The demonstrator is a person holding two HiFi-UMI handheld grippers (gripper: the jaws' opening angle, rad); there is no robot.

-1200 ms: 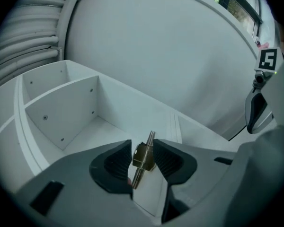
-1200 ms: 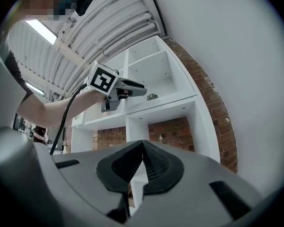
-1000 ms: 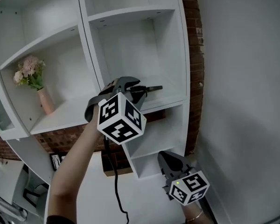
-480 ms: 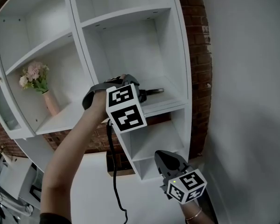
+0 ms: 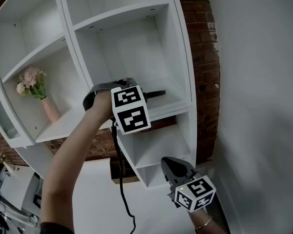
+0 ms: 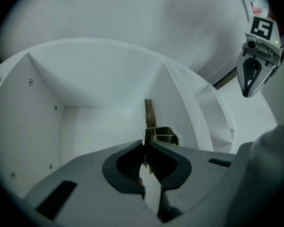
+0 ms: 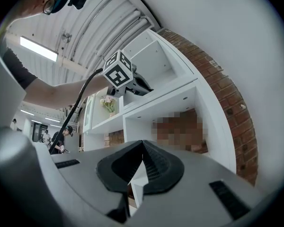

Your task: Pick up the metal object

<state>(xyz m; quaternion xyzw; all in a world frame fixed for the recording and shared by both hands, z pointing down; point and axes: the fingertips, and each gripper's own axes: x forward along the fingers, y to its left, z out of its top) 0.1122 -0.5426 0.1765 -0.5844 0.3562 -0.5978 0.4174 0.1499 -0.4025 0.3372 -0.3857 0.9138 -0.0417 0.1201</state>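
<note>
Squarely ahead, the metal object [image 6: 150, 115] sits pinched between the left tool's [image 6: 146, 142] closing jaws.

Bright even light; ceiling strip light [image 7: 38, 48] glares; fisheye bending, dark corners; near parts blurred.

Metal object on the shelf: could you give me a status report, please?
Left gripper closing, metal object between its fingers. Right gripper shut, empty, held low. Metal object lies on white shelf; nothing in the way.
</note>
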